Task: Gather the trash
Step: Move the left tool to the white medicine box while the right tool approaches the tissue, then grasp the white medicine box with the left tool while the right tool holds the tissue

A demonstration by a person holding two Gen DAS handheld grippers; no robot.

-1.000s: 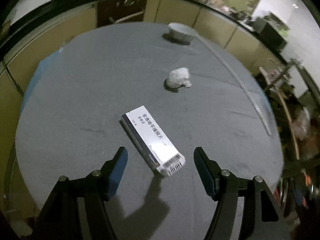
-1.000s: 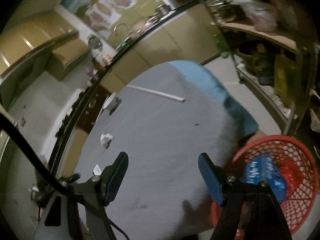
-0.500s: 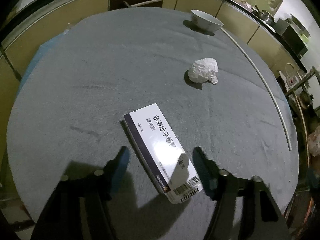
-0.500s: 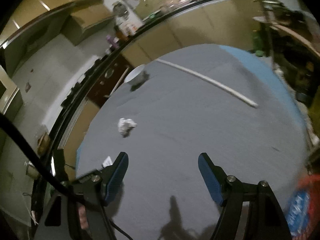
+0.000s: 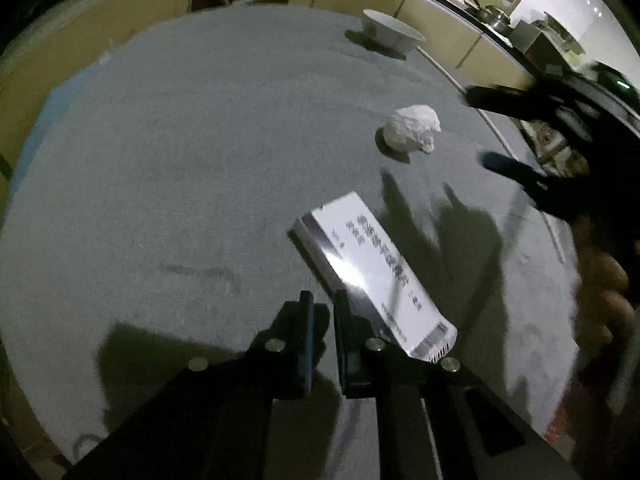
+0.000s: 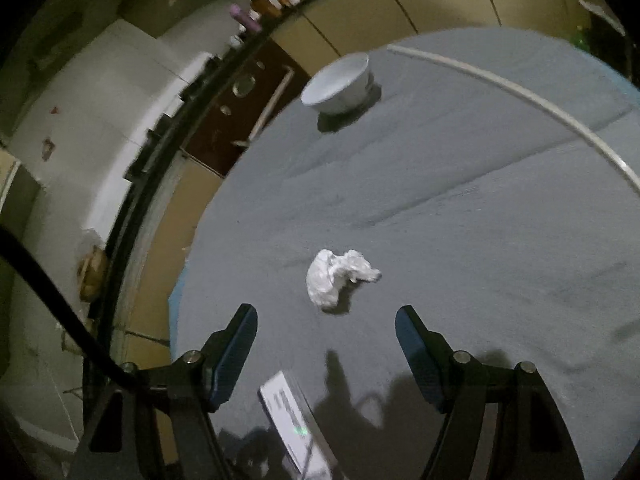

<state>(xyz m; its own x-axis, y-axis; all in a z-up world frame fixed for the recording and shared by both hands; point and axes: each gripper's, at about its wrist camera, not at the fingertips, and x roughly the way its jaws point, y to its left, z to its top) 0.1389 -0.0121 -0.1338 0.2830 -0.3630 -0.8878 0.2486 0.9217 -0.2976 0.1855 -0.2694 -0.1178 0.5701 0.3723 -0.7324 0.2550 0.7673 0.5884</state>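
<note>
The left gripper (image 5: 322,308) is nearly closed beside the flat white cardboard box (image 5: 372,276); whether it pinches the box edge cannot be told. The right gripper (image 6: 326,328) stands wide open, released, near the crumpled white paper ball (image 6: 336,278) on the grey tablecloth (image 6: 460,220), before a white ceramic bowl (image 6: 340,84).

White box (image 5: 372,276): long, flat carton, dark stripe along one long edge, printed characters on its top face, barcode at the near end. Lies slanted at lower centre-right of the left view; only its far end shows at bottom centre of the right view.

Paper wad (image 6: 338,278): crumpled white tissue, mid-frame in the right view; upper right in the left view, well apart from the box.
</note>
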